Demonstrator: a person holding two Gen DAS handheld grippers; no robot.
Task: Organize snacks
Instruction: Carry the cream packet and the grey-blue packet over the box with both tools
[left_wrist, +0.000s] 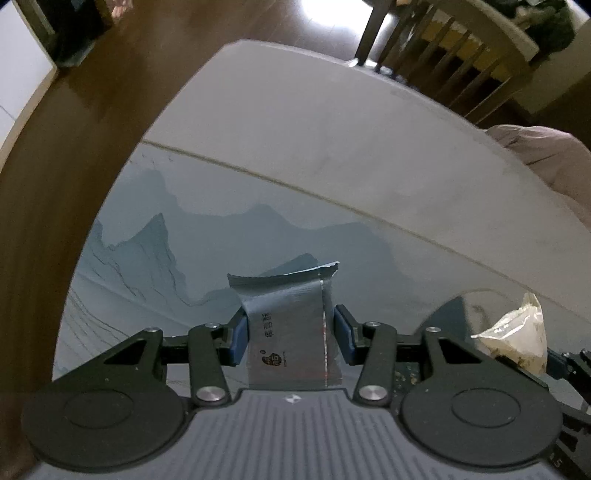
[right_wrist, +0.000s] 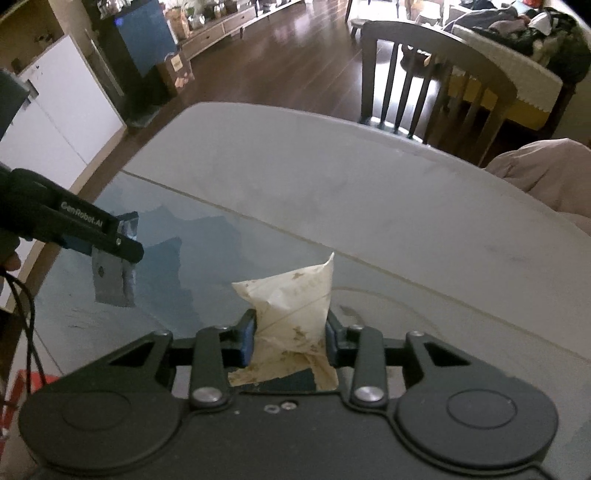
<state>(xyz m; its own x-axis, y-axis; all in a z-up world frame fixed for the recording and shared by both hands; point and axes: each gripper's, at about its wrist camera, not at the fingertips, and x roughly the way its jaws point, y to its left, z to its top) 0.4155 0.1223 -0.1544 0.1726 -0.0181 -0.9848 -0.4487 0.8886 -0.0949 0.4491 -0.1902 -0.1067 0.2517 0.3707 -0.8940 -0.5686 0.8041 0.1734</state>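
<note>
Landmark: the blue-grey mountain-print mat (left_wrist: 155, 236) on the pale tabletop (left_wrist: 332, 122).

Left claw (left_wrist: 291, 330): blue pads pressed against both sides of a grey foil snack packet (left_wrist: 288, 325). The packet stands upright between them, crimped top edge toward the mat's far side. In the right wrist view the same packet (right_wrist: 110, 277) hangs clear above the mat's left part, not touching it.

Right claw (right_wrist: 290, 338): clamped on a cream paper-like snack pouch (right_wrist: 291, 306) with brown speckles, pinched at its middle; a pointed corner sticks up and away. It is held over the mat's near right part; whether its lower end touches the surface cannot be told. From the left wrist view the pouch (left_wrist: 517, 336) sits just right of the left claw.

Step in hand, as judged: both snacks lifted, being carried to wherever they are grouped. No bin or tray is visible, so the destination is unclear. To do it well:
- keep pinch steady; both wrappers are soft and slick, so the foil may slide
- avoid crushing the pouch
- lower one at a time, flat, before parting the pads
- keep the two claws well apart

Count:
- grey foil packets: one
- cream pouches: one
- claws: two
- mats: one
- chairs beyond the mat's far edge: one (right_wrist: 424, 85)
</note>
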